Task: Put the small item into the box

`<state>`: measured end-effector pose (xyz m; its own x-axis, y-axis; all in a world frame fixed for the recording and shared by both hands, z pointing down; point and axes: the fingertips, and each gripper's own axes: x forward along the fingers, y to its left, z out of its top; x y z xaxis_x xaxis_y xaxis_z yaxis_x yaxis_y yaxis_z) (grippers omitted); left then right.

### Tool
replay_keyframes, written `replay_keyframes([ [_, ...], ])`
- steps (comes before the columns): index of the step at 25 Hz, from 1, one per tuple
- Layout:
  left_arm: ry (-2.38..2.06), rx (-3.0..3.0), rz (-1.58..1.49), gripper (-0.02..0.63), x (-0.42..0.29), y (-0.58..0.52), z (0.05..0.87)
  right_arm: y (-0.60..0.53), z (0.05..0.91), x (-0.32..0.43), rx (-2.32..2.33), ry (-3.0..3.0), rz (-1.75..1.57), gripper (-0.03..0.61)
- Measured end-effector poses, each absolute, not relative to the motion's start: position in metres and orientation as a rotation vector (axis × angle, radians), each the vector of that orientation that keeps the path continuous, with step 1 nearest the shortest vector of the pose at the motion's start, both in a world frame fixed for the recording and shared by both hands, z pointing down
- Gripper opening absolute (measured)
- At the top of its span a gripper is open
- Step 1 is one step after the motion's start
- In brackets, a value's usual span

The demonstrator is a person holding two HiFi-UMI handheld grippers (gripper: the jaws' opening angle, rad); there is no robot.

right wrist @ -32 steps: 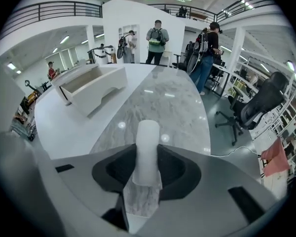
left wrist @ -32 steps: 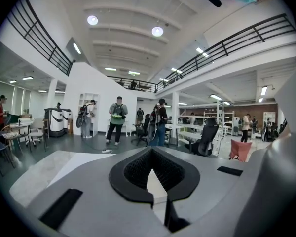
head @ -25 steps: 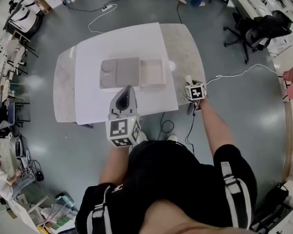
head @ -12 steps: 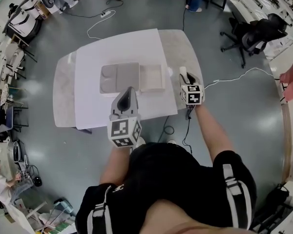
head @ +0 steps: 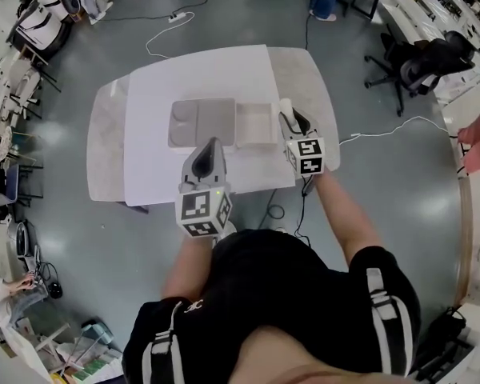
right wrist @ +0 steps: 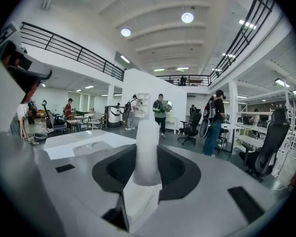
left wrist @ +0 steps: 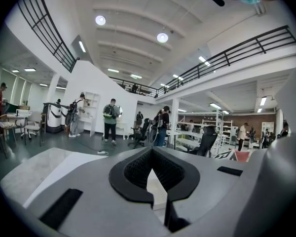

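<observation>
The left tool [left wrist: 151,151] fills the lower frame with its grey body. Its black ribbed jaws meet at the tips around a spade-shaped opening, with nothing between them; white shows through the gap. At lower left lies the pale surface [left wrist: 32,172] with a white sheet [left wrist: 81,163] on it. Beyond, in a tall hall, a person with a backpack [left wrist: 110,122] stands at centre left, an office chair [left wrist: 205,142] at right, and a railed balcony [left wrist: 227,53] crosses the upper right.
</observation>
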<state>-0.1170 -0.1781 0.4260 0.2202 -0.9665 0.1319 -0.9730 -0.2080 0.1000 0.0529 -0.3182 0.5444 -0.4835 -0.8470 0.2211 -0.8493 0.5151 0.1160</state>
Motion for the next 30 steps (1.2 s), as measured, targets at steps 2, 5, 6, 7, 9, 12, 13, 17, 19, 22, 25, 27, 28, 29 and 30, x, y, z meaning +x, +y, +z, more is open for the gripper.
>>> replay_keyframes([
  [2, -1.876, 2.313, 0.057, 0.008, -0.121, -0.178, 0.426, -0.318, 0.544, 0.042, 1.406, -2.524, 0.011, 0.127],
  [5, -1.891, 2.297, 0.054, 0.008, -0.129, -0.177, 0.426, -0.32, 0.551, 0.026, 1.353, -2.531, 0.043, 0.129],
  [6, -1.897, 2.291, 0.052, 0.008, -0.133, -0.177, 0.426, -0.321, 0.555, 0.019, 1.336, -2.53, 0.062, 0.129],
  [7, -1.903, 2.285, 0.051, 0.008, -0.139, -0.177, 0.426, -0.322, 0.559, 0.012, 1.322, -2.525, 0.082, 0.129],
  [9, -1.914, 2.273, 0.05, 0.008, -0.149, -0.175, 0.426, -0.324, 0.569, -0.001, 1.3, -2.51, 0.115, 0.129],
  [12, -1.927, 2.257, 0.053, 0.008, -0.163, -0.173, 0.429, -0.329, 0.589, -0.016, 1.274, -2.475, 0.163, 0.129],
  [13, -1.931, 2.251, 0.055, 0.008, -0.167, -0.173, 0.429, -0.331, 0.596, -0.02, 1.265, -2.46, 0.179, 0.129],
  [17, -1.951, 2.227, 0.061, 0.008, -0.184, -0.171, 0.431, -0.336, 0.623, -0.033, 1.228, -2.394, 0.228, 0.129],
  [19, -1.961, 2.214, 0.065, 0.008, -0.192, -0.171, 0.432, -0.338, 0.639, -0.039, 1.196, -2.359, 0.254, 0.129],
  [22, -1.97, 2.195, 0.073, 0.008, -0.203, -0.172, 0.434, -0.341, 0.663, -0.049, 1.108, -2.301, 0.303, 0.129],
  [25, -1.976, 2.178, 0.08, 0.008, -0.21, -0.172, 0.437, -0.344, 0.686, -0.053, 1.014, -2.228, 0.324, 0.129],
  [27, -1.981, 2.168, 0.083, 0.008, -0.216, -0.171, 0.438, -0.347, 0.697, -0.055, 0.963, -2.183, 0.322, 0.129],
  [28, -1.983, 2.163, 0.083, 0.008, -0.219, -0.171, 0.44, -0.35, 0.702, -0.056, 0.946, -2.159, 0.321, 0.129],
  [29, -1.986, 2.158, 0.084, 0.008, -0.223, -0.171, 0.441, -0.352, 0.706, -0.057, 0.931, -2.135, 0.321, 0.129],
  [30, -1.988, 2.153, 0.084, 0.008, -0.227, -0.171, 0.442, -0.353, 0.712, -0.057, 0.914, -2.11, 0.325, 0.129],
])
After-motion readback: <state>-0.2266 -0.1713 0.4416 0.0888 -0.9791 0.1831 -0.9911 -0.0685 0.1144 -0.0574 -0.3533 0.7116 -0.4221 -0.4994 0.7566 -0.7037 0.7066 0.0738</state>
